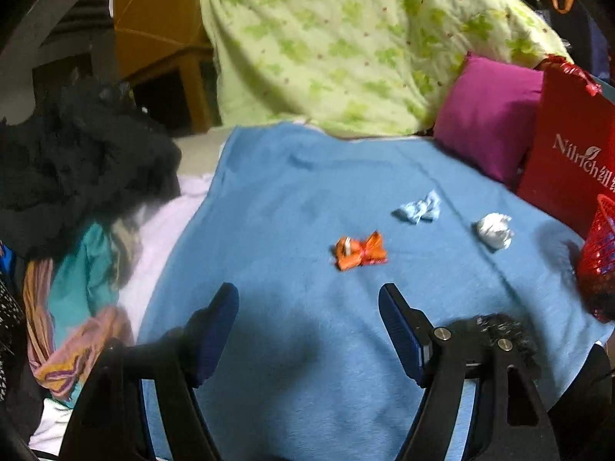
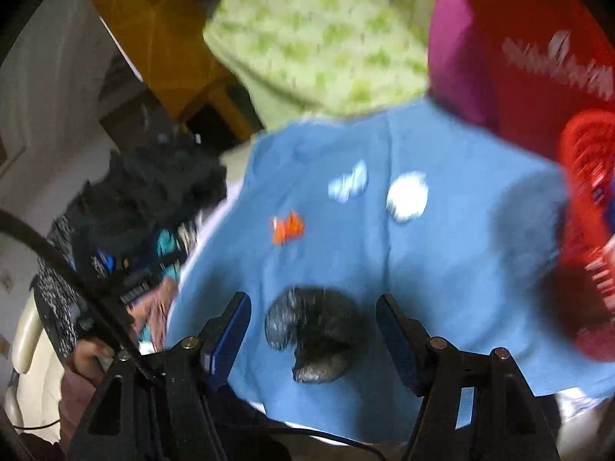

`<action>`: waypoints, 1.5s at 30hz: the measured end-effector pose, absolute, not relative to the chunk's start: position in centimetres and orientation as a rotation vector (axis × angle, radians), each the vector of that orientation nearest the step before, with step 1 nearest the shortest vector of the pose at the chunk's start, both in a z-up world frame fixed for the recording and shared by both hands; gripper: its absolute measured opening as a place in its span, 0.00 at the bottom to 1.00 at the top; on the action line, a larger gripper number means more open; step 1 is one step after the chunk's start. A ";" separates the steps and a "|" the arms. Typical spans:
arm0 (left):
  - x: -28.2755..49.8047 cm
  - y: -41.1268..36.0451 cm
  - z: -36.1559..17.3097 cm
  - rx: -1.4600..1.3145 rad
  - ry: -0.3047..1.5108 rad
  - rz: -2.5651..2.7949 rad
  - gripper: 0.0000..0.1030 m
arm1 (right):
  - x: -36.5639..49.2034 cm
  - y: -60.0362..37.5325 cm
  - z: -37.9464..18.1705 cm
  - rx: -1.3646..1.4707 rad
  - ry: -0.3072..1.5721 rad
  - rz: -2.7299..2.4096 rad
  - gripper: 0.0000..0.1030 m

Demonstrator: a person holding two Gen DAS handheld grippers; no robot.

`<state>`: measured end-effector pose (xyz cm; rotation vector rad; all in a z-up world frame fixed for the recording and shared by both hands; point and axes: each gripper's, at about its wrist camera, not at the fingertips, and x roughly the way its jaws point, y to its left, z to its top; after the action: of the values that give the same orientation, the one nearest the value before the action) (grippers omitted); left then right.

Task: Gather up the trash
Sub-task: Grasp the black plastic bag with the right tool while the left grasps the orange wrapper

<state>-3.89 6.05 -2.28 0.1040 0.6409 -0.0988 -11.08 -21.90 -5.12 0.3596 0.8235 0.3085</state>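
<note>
On a blue blanket (image 1: 292, 199) lie an orange wrapper (image 1: 359, 251), a crumpled light blue paper (image 1: 419, 209), a white paper ball (image 1: 495, 229) and a dark crumpled wad (image 2: 313, 340). My left gripper (image 1: 307, 303) is open and empty, a little short of the orange wrapper. My right gripper (image 2: 313, 315) is open, with the dark wad lying between its fingers on the blanket. The right wrist view is blurred; it also shows the orange wrapper (image 2: 287, 228), the blue paper (image 2: 349, 182) and the white ball (image 2: 407, 196). A red mesh basket (image 1: 597, 253) stands at the right edge.
A red shopping bag (image 1: 565, 153) and a magenta pillow (image 1: 488, 115) stand at the back right. A green patterned quilt (image 1: 346, 38) is piled behind. A heap of dark and coloured clothes (image 1: 77, 199) lies left of the blanket. The basket also shows in the right wrist view (image 2: 588, 207).
</note>
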 end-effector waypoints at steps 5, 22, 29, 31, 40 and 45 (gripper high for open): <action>-0.9 5.9 -4.0 0.124 0.704 -0.114 0.74 | -8.0 -19.4 -10.6 0.327 0.965 0.305 0.69; 15.0 -0.6 -9.6 0.244 0.839 -0.441 0.82 | -7.3 -22.6 -11.5 0.345 0.958 0.247 0.39; 14.6 -1.0 -12.6 0.208 0.926 -0.485 0.70 | -7.1 -22.8 -11.6 0.352 0.937 0.244 0.39; 14.2 -1.1 -12.4 0.189 0.924 -0.483 0.69 | -7.2 -22.5 -11.4 0.344 0.927 0.241 0.39; 6.9 -2.9 -6.3 0.162 0.796 -0.397 0.69 | -11.1 -24.2 -5.8 0.303 0.764 0.198 0.39; 1.2 -4.8 -0.5 0.160 0.680 -0.303 0.69 | -14.0 -26.2 -1.1 0.309 0.645 0.160 0.39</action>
<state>1.15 -4.82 -0.46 0.1599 0.6800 -0.3034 -14.00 -26.18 -1.13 0.3087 0.6447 0.1600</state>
